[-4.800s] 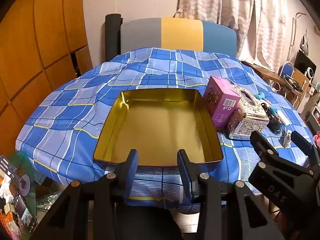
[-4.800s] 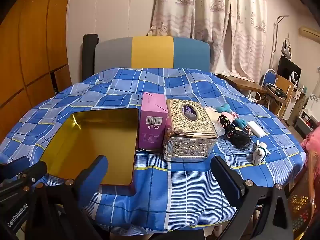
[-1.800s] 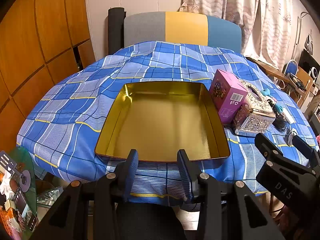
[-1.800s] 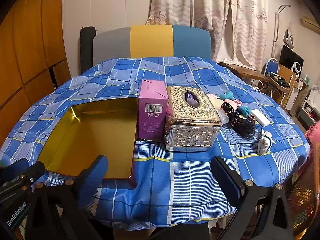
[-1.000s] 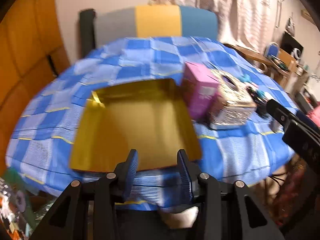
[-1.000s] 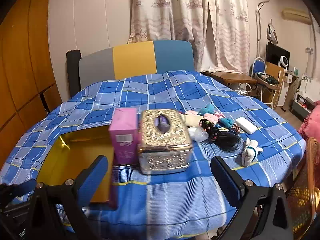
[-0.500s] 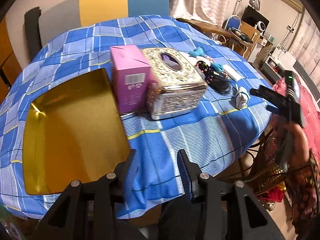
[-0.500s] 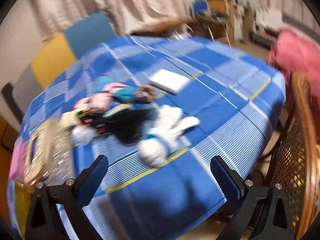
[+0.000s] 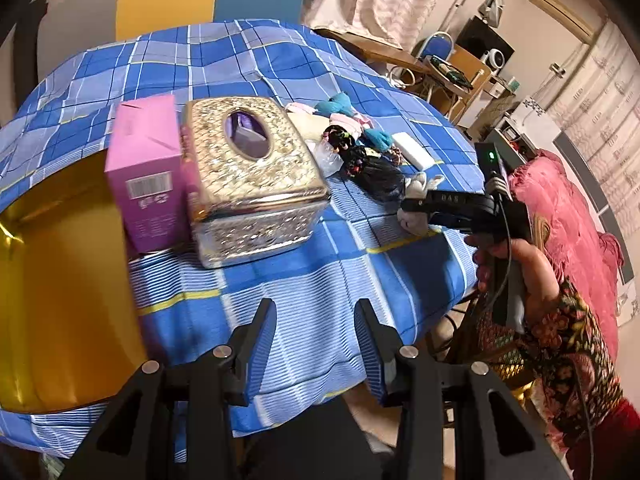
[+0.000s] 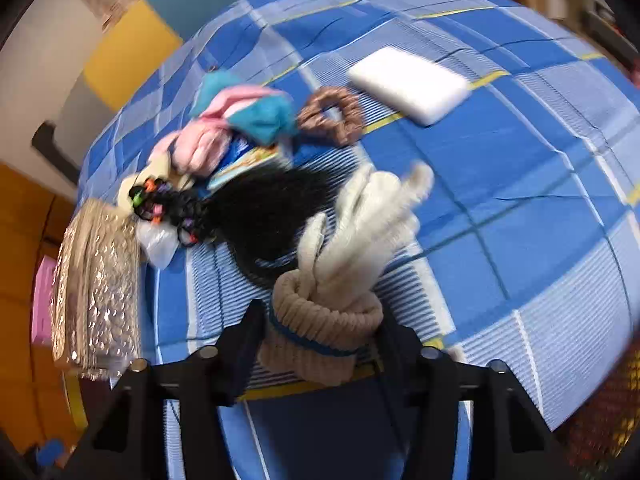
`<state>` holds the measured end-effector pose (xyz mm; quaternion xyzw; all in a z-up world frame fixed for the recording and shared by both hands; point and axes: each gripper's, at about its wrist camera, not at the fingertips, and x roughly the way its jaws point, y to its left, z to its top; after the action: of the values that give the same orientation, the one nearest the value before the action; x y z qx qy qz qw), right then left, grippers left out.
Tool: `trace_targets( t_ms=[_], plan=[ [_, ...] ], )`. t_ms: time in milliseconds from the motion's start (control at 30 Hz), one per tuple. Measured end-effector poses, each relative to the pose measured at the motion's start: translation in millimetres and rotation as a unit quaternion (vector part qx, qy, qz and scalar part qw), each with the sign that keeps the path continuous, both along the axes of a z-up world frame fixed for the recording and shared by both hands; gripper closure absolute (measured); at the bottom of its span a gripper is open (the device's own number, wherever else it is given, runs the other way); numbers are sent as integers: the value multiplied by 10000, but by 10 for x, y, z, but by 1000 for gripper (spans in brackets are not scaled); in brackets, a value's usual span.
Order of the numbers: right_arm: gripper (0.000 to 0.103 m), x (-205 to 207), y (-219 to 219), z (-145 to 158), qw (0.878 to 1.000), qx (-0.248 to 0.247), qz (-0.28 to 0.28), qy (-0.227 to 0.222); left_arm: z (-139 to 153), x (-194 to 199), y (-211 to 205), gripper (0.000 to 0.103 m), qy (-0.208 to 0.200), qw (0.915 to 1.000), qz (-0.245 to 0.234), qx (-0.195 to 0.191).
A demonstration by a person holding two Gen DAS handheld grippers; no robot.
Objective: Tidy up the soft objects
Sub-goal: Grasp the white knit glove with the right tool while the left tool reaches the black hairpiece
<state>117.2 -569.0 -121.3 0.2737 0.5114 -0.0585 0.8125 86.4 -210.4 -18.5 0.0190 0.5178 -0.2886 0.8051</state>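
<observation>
Currently, the right gripper grips the cream sock at lower centre, jaws closed on its cuff. The left gripper is part open and holds nothing.

The left wrist view looks from above the near edge of the table, facing forward and to the right across the blue checked cloth. It stands rather far back, so it takes in the gold tray, the pink box, the silver tissue box and the room behind. The right wrist view is much nearer and lower, close to the pile of soft things, and it looks toward the left along the table. It is blurred. Both views share the cream glove, the black hair piece, the white pad and the silver tissue box.
</observation>
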Motion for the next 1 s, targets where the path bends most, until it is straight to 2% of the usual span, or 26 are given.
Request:
trace_targets(
  t_ms=[100,200,267,333,433,500,567,600,667,700,733,800,900,1000],
  plan=[
    [55,-33,-155,98,9998,-95,5,-170,34,47,-141,63,-176,9997,119,-112],
    [56,-109,-409,187,9977,-138,-394,-531,44,144,-305,63,-218,9993,52,-306],
    [56,-188,-546,178,9952,-52,-682,-694,-7,263,-452,63,60,9987,-6,-498],
    [55,-260,-677,125,9919,381,-992,-692,-126,414,-609,63,679,9936,16,-907],
    [55,-288,-767,84,9869,936,-1054,-783,-317,562,-860,63,1227,9873,131,-1003],
    [55,-295,-785,117,9869,927,-1023,-833,-416,613,-985,63,1380,9831,275,-1175],
    [55,-278,-790,154,9862,900,-1020,-948,-468,658,-1177,62,1334,9821,189,-1317],
    [55,-289,-803,180,9852,930,-1007,-1027,-500,689,-1282,59,1375,9815,118,-1324],
    [54,-332,-827,232,9830,1026,-1018,-1134,-564,766,-1426,41,1447,9803,162,-1334],
    [54,-348,-850,249,9816,1064,-1046,-1190,-610,824,-1471,26,1497,9786,320,-1374],
    [54,-353,-858,251,9806,1079,-1084,-1228,-644,876,-1494,19,1485,9769,476,-1462],
    [53,-391,-908,280,9780,1137,-1169,-1300,-660,976,-1558,19,1300,9782,676,-1474],
    [53,-408,-953,278,9751,1236,-1255,-1345,-660,1091,-1692,19,749,9842,912,-1319],
    [53,-403,-943,265,9734,1388,-1219,-1357,-739,1222,-1858,19,561,9869,1005,-1126]
  ],
)
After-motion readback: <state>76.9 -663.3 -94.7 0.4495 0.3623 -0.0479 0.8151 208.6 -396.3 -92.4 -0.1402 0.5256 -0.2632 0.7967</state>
